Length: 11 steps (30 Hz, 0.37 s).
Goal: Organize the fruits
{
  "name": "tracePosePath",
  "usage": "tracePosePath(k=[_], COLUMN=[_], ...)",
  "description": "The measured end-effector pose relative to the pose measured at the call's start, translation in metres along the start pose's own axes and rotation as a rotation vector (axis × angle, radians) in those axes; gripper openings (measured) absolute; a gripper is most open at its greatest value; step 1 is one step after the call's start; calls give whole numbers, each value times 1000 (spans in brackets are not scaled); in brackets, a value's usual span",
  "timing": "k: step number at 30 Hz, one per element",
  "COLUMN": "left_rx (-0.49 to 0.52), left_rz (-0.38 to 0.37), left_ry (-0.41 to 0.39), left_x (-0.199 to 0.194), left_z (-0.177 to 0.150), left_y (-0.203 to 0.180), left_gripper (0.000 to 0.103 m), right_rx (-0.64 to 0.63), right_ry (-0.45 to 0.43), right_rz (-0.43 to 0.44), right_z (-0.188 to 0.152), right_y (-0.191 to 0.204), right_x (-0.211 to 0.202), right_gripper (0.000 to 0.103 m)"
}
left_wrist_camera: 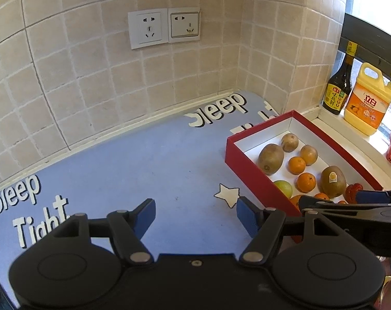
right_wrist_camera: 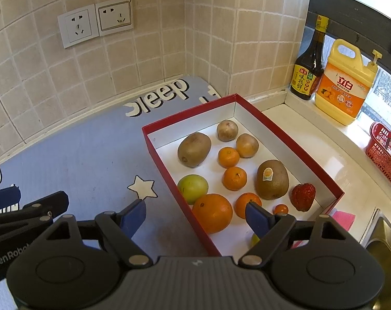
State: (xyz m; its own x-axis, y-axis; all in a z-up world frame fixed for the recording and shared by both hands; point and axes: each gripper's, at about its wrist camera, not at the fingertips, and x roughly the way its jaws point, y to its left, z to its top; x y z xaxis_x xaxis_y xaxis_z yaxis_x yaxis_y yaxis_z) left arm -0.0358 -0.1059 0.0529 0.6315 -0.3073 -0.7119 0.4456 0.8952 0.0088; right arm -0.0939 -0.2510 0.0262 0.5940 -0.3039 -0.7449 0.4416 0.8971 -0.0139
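A red box with a white inside lies on the blue mat and holds several fruits: kiwis, small oranges, a big orange, a green fruit and a strawberry. My right gripper hovers open over the box's near left wall, nothing between its blue pads. In the left wrist view the same box sits to the right, and my left gripper is open above bare mat with nothing in it. The right gripper reaches in beside it and hides the box's near end.
The blue mat reads "Sleep Tight" and runs to the tiled corner walls with two sockets. On the white sill stand a dark sauce bottle, a yellow detergent jug and a red basket. A sink edge shows at right.
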Motion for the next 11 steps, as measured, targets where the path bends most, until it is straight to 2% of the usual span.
tracePosePath(k=[5,9,11], left_rx=[-19,-45,-64], left_rz=[11,59,45], left_ry=[-4,-27,-12], left_x=[2,2,4], left_z=[1,1,1], left_y=[2,8,11], left_gripper=[82,81,82], right_rx=[-3,-2,2], right_ry=[4,2,1], right_rz=[3,2,0], right_z=[-1,-1,-1], right_y=[-2,-3,-3], right_x=[1,1,2], right_gripper=[86,86,86])
